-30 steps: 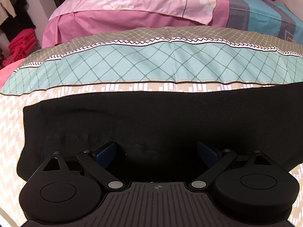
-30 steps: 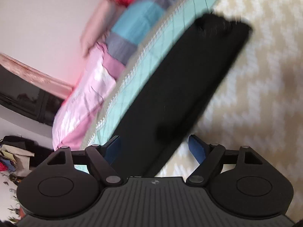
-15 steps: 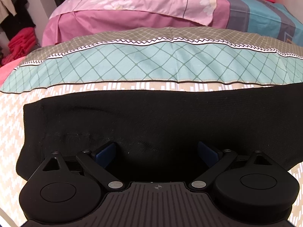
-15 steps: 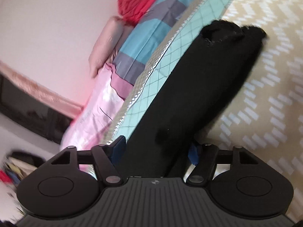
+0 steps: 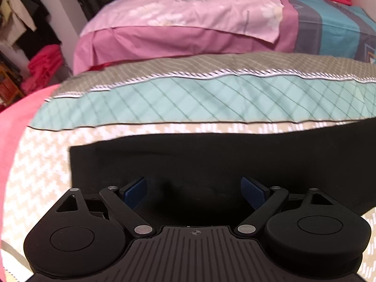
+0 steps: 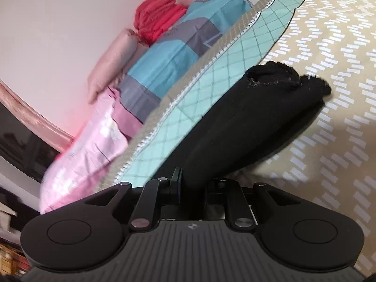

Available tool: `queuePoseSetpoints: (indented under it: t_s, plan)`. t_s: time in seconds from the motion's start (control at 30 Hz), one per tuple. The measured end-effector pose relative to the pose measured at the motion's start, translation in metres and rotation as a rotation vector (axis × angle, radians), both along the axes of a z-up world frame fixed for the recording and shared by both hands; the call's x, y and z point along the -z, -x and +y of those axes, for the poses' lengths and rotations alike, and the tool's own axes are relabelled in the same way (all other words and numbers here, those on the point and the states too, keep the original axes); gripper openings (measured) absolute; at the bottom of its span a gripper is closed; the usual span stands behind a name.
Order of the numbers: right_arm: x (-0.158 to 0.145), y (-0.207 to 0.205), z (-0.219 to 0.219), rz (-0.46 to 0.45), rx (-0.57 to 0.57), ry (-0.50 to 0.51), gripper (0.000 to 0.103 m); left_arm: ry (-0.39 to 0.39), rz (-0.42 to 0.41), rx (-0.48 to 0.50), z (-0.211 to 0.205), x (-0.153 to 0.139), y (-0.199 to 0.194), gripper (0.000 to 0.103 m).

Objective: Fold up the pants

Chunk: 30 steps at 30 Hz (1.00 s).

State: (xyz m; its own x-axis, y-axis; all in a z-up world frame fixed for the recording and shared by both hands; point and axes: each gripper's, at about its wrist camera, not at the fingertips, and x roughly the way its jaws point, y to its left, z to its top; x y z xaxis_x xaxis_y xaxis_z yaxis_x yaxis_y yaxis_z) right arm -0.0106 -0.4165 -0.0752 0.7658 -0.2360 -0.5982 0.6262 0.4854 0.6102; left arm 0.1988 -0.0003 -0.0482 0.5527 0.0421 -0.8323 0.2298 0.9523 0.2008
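The black pants point(image 5: 211, 164) lie flat on the beige zigzag bedspread point(image 5: 40, 164), their left end squared off. My left gripper point(image 5: 193, 190) is open, its blue pads point(image 5: 135, 191) spread just above the near part of the cloth. In the right wrist view my right gripper point(image 6: 191, 188) is shut on the black pants point(image 6: 246, 127) and holds that part off the bed. The leg ends point(image 6: 282, 77) hang out ahead of it over the bedspread point(image 6: 329, 141).
A teal checked quilt point(image 5: 211, 98) lies just behind the pants. Pink bedding point(image 5: 188, 25) and a blue and grey quilt point(image 5: 340, 25) are stacked beyond it. Red folded clothes point(image 6: 157, 16) sit by the wall. More red clothes point(image 5: 40, 68) are at the far left.
My right gripper closed on the pants and lifted them off the bed. My left gripper stayed open and shifted right along the pants, with the left end now nearer.
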Motion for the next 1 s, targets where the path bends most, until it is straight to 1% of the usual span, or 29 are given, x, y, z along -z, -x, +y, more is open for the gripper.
queuePoseSetpoints:
  t_s: [0.1, 0.2, 0.3, 0.4, 0.47, 0.5, 0.53, 0.6, 0.67, 0.73, 0.8, 0.83, 0.87, 0.9, 0.93, 0.97, 1.0]
  plan:
    - [0.005, 0.002, -0.002, 0.000, 0.008, -0.022, 0.021, -0.017, -0.012, -0.017, 0.008, -0.004, -0.001, 0.103]
    - [0.006, 0.000, -0.002, 0.005, -0.006, -0.008, 0.022, -0.031, -0.012, -0.031, 0.013, -0.003, -0.002, 0.103]
    - [0.002, -0.006, 0.000, 0.034, -0.014, 0.019, 0.023, -0.033, -0.005, -0.043, 0.018, -0.001, 0.001, 0.103]
    - [-0.008, -0.014, 0.011, 0.079, -0.033, 0.109, 0.023, -0.036, 0.001, -0.044, 0.021, 0.001, 0.002, 0.103]
    - [-0.018, -0.016, 0.024, 0.089, -0.048, 0.193, 0.023, -0.039, 0.001, -0.042, 0.021, 0.001, 0.002, 0.103]
    - [-0.025, -0.018, 0.034, 0.094, -0.063, 0.254, 0.023, -0.040, 0.001, -0.042, 0.022, 0.000, 0.002, 0.103]
    - [-0.033, -0.020, 0.047, 0.099, -0.087, 0.336, 0.023, -0.040, -0.001, -0.042, 0.022, 0.000, 0.002, 0.103]
    - [-0.051, -0.026, 0.085, 0.103, -0.157, 0.541, 0.023, -0.042, -0.005, -0.044, 0.024, -0.002, 0.002, 0.103]
    - [-0.062, -0.031, 0.136, 0.076, -0.257, 0.762, 0.023, -0.041, -0.009, -0.056, 0.028, -0.004, 0.003, 0.103]
    - [-0.061, -0.034, 0.196, 0.035, -0.393, 0.976, 0.023, -0.033, -0.016, -0.077, 0.036, -0.007, 0.005, 0.103]
    - [-0.042, -0.035, 0.258, 0.001, -0.569, 1.171, 0.024, -0.022, -0.021, -0.113, 0.046, -0.010, 0.007, 0.103]
    - [-0.024, -0.036, 0.287, 0.001, -0.676, 1.262, 0.027, -0.017, -0.019, -0.132, 0.051, -0.011, 0.007, 0.103]
    - [-0.003, -0.037, 0.312, 0.029, -0.785, 1.348, 0.027, -0.016, -0.017, -0.148, 0.055, -0.011, 0.007, 0.103]
    - [0.018, -0.039, 0.332, 0.077, -0.898, 1.420, 0.027, -0.019, -0.018, -0.158, 0.058, -0.012, 0.008, 0.103]
    - [0.037, -0.039, 0.345, 0.123, -0.988, 1.473, 0.027, -0.026, -0.019, -0.160, 0.060, -0.012, 0.008, 0.103]
    - [0.051, -0.041, 0.353, 0.173, -1.049, 1.508, 0.027, -0.033, -0.024, -0.158, 0.062, -0.013, 0.008, 0.103]
    - [0.060, -0.042, 0.357, 0.210, -1.059, 1.540, 0.026, -0.038, -0.032, -0.156, 0.062, -0.015, 0.008, 0.103]
